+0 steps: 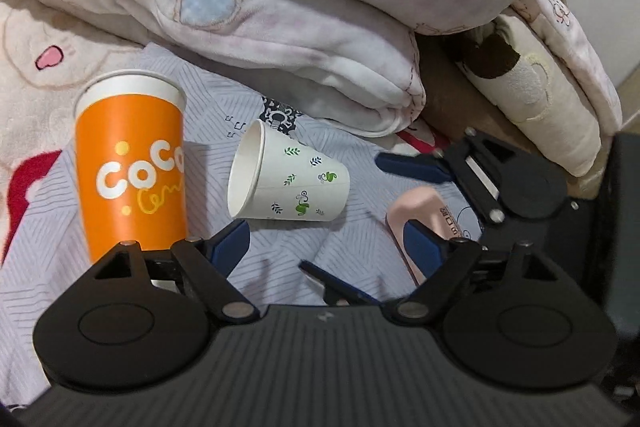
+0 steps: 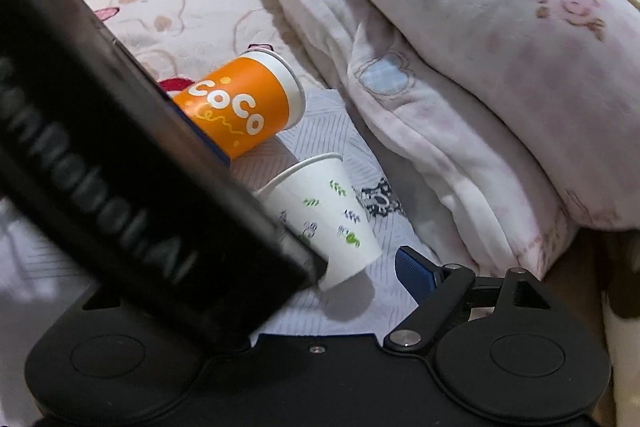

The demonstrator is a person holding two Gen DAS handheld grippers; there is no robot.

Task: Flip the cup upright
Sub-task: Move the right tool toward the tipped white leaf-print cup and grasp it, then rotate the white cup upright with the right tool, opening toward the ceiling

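Observation:
A white paper cup (image 1: 288, 183) with green leaf prints lies on its side on the striped grey sheet (image 1: 280, 251), mouth to the left. It also shows in the right wrist view (image 2: 324, 219). An orange "CoCo" cup (image 1: 132, 163) stands upright left of it, also in the right wrist view (image 2: 244, 107). My left gripper (image 1: 328, 239) is open and empty, just in front of the white cup. My right gripper (image 1: 404, 195) is open and empty, to the right of the white cup's base. In its own view only its right finger (image 2: 416, 275) shows; the left gripper's body (image 2: 120, 167) hides the other.
A folded pink-white fleece blanket (image 1: 300, 7) lies piled behind the cups. A pink object (image 1: 428, 215) lies on the sheet between the right gripper's fingers. A cream and brown plush item (image 1: 532, 95) sits at the far right.

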